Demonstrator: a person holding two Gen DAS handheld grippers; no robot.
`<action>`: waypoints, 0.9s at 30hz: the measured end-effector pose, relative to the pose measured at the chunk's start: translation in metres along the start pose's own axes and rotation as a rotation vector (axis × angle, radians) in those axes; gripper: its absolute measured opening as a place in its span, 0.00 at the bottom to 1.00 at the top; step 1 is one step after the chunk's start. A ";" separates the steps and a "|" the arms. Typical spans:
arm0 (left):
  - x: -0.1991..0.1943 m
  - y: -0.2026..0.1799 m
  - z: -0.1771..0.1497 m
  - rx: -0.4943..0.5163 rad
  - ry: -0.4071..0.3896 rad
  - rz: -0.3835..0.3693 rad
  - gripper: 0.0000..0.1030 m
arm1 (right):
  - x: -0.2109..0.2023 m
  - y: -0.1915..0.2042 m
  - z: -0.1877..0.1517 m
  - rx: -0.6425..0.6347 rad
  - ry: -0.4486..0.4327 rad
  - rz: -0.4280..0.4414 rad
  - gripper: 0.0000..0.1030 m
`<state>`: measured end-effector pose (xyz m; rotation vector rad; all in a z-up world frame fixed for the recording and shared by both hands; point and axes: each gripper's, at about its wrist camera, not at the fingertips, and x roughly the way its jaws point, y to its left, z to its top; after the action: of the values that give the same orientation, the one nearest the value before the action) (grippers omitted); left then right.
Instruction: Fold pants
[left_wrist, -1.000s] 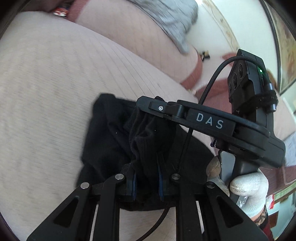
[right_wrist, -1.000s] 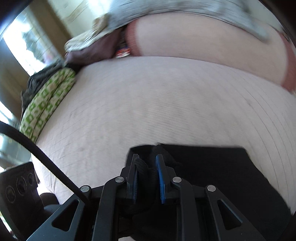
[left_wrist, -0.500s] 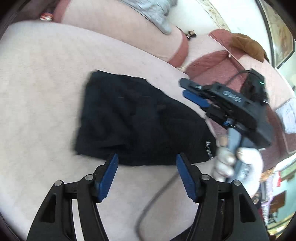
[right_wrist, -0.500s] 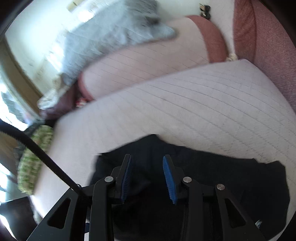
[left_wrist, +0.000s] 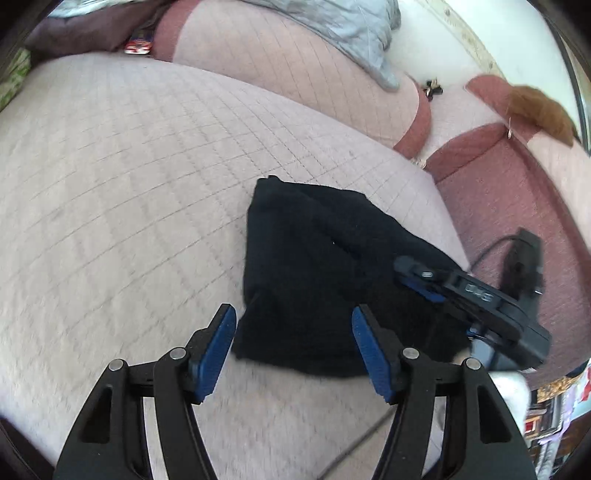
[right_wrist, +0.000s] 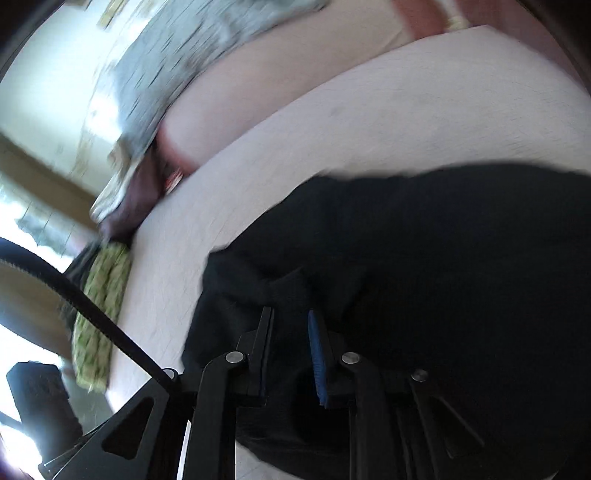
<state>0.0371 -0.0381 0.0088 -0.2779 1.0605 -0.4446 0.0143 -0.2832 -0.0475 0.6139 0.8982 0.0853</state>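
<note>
1. On the quilted pink sofa seat, the black pants are seen lying as a folded, roughly oblong bundle, towards the right end of the cushion.

2. The left tongs are held with the jaws wide apart and nothing between them; the near edge of the bundle is seen just ahead of them, with the left pad off the cloth over bare cushion.

3. The right tongs are seen low over the pants, jaws only narrowly apart, with black cloth filling the gap in that view. Whether cloth is actually pinched cannot be told (the picture is blurred).

4. In the left wrist view the right tongs are seen at the bundle's right side, so the right hand is judged to be the nearer to the cloth.

5. The long axis of the bundle is seen to run from the near edge away towards the sofa back, slanting slightly leftward.

6. A further fold, if one is wanted, is judged to turn on the near edge being carried along that axis to the far edge.

7. A grey blanket is draped over the sofa back, well apart from the pants.
</note>
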 end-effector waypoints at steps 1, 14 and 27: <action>0.015 -0.003 0.005 0.005 0.017 0.025 0.63 | -0.003 -0.005 0.001 0.010 -0.012 -0.018 0.38; 0.005 -0.052 0.014 0.215 0.088 0.020 0.64 | -0.138 -0.066 0.014 0.174 -0.317 -0.034 0.52; 0.035 -0.205 0.043 0.319 0.158 -0.165 0.67 | -0.179 -0.171 -0.068 0.463 -0.274 -0.065 0.55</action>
<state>0.0446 -0.2341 0.0893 -0.0458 1.1056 -0.7848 -0.1810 -0.4499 -0.0436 0.9990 0.6709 -0.2677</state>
